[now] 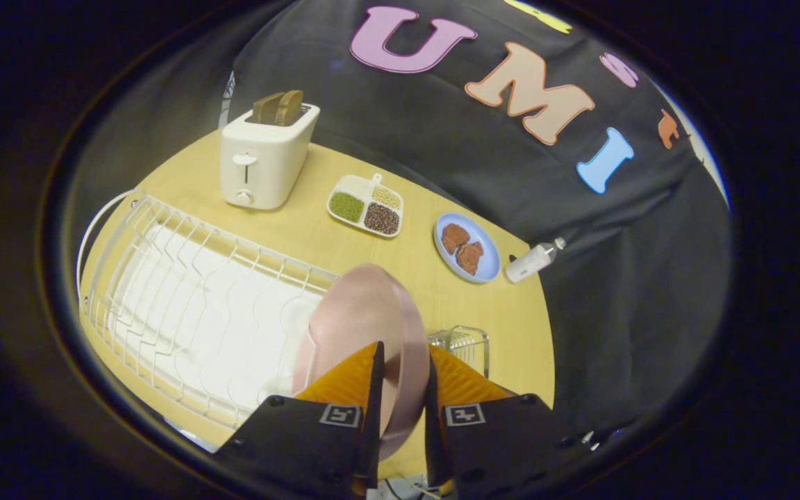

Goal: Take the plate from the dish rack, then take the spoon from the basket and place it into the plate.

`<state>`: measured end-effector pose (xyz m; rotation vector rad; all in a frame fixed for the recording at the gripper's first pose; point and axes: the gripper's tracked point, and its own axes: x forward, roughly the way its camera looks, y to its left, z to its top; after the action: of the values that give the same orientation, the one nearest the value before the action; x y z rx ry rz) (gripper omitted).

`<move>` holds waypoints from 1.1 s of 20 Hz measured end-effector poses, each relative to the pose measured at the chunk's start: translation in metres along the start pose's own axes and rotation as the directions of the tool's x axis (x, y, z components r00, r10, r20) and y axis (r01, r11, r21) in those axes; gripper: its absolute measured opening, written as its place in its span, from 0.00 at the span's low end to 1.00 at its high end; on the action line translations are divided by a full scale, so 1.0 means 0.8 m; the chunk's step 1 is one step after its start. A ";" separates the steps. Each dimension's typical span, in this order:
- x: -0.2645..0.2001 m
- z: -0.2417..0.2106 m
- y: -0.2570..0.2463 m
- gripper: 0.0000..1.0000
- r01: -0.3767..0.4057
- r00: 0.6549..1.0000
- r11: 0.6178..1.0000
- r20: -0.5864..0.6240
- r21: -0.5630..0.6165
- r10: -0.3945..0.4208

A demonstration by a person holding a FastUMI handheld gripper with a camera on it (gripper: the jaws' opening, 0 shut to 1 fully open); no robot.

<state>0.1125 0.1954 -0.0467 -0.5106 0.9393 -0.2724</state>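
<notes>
A pale pink plate (362, 319) stands on edge at the right end of the white wire dish rack (192, 305). My gripper (403, 361) is shut on the plate, one finger pressing each face of its rim. Just right of the fingers stands a small wire basket (466, 342), mostly hidden behind the right finger; I cannot make out the spoon in it. Whether the plate still rests in the rack's slots is hidden by the fingers.
On the yellow table (400, 260) beyond the rack stand a white toaster (264, 156) with bread in it, a divided tray of grains (367, 207), a blue plate of brown food (467, 248), and a small white bottle (532, 260) lying at the table's far edge.
</notes>
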 end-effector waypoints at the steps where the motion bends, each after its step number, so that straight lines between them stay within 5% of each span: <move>1: -0.002 0.003 0.001 0.28 0.008 1.000 1.000 0.001 -0.011 -0.008; 7: -0.035 0.047 -0.020 0.23 0.105 0.988 0.994 0.112 -0.003 -0.104; 14: -0.065 0.097 -0.029 0.21 0.179 0.934 0.984 0.319 -0.018 -0.164; 22: -0.132 0.112 -0.075 0.21 0.002 0.862 0.996 0.505 0.093 -0.049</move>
<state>0.1259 0.2172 0.1019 -0.4797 0.4023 -0.1882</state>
